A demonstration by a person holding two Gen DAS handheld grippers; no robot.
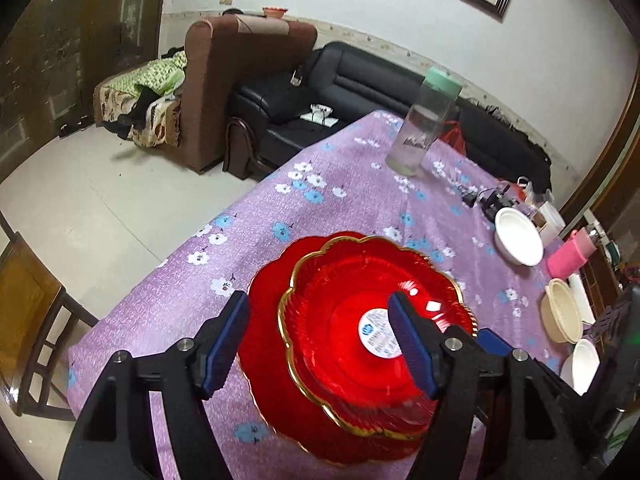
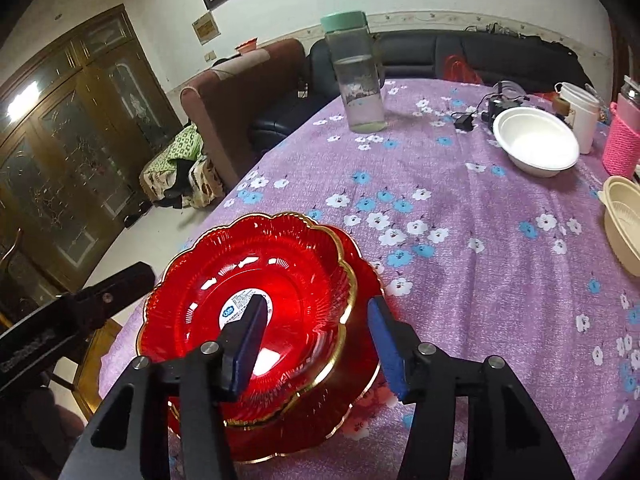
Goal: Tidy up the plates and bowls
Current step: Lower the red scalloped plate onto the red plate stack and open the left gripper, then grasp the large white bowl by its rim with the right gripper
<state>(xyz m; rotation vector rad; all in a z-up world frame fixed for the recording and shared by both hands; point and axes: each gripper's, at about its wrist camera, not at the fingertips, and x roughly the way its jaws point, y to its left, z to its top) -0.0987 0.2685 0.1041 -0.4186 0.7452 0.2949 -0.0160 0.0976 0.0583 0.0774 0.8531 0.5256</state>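
Two red glass plates with gold scalloped rims are stacked on the purple flowered tablecloth; the upper plate sits tilted on the lower one. My left gripper is open, its fingers either side of the upper plate's left rim. My right gripper is open, astride the upper plate's right rim. A white bowl and a cream bowl stand farther right. Another white bowl is near the right edge.
A clear bottle with a green lid stands at the table's far side. A pink knitted cup, a white cup and a black charger lie at the far right. A wooden chair stands left of the table.
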